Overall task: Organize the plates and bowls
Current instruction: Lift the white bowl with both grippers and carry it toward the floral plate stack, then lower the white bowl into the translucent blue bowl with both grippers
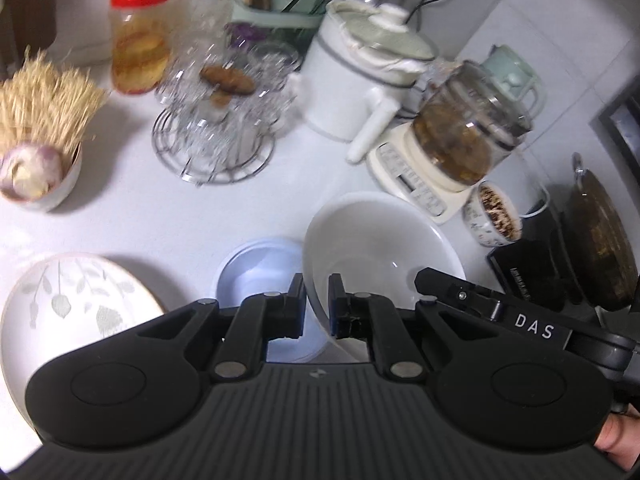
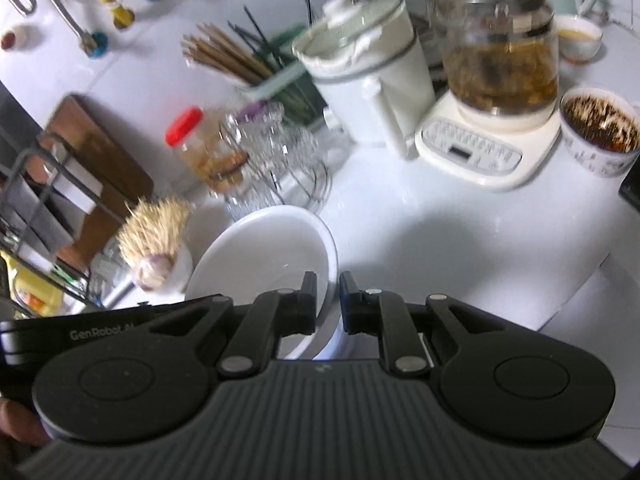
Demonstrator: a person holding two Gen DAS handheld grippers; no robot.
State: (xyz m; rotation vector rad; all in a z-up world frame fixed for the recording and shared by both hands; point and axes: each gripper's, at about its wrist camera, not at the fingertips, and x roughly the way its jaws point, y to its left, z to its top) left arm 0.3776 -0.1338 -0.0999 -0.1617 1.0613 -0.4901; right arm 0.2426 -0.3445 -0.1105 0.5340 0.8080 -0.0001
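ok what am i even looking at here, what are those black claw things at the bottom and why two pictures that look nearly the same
The black claws are hand-held grippers, one in each of a person's hands; no robot arm is involved. Each carries a wide-angle camera looking along its two fingers, so each picture is one gripper's own view of the same white kitchen counter.

In the left view, the left gripper pinches one side of the rim of a large white bowl. In the right view, the right gripper pinches the opposite side, so both hold the one bowl.

Also on the counter: a leaf-patterned plate, a pale blue bowl below the white one, a red-lidded jar, a white pot and a glass kettle.
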